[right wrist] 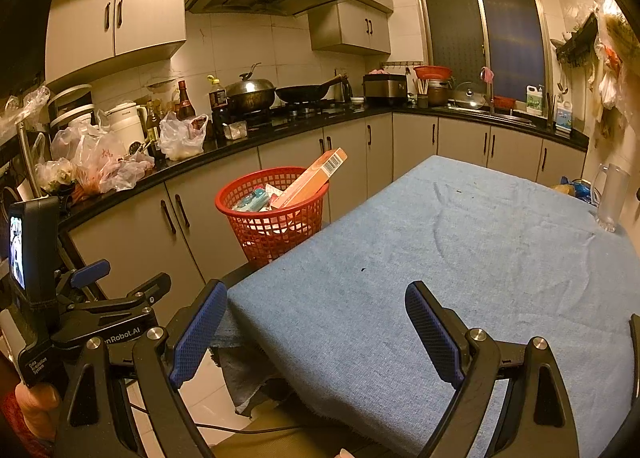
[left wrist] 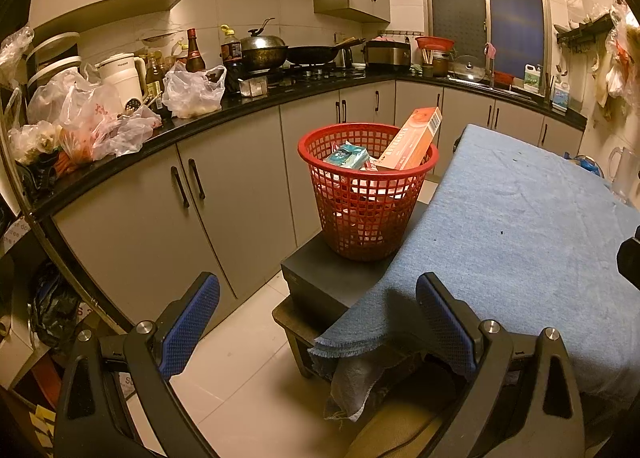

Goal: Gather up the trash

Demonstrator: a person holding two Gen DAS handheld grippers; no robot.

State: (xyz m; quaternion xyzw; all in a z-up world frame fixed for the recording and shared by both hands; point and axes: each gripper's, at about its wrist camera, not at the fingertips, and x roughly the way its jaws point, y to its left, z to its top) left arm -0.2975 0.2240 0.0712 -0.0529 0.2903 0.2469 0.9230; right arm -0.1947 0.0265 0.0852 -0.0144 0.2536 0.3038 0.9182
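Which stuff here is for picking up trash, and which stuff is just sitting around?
For the job:
- red basket
- orange box sticking out of it
- teal packet inside it
- left gripper and right gripper, both open and empty

Just lying about:
- glass mug
- wok
- plastic bags
- blue cloth

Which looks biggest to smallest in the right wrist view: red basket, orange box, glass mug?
1. red basket
2. orange box
3. glass mug

Box versus mug is unsure: the box is partly hidden in the basket.

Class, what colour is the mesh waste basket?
Red basket, clearest in the left wrist view.
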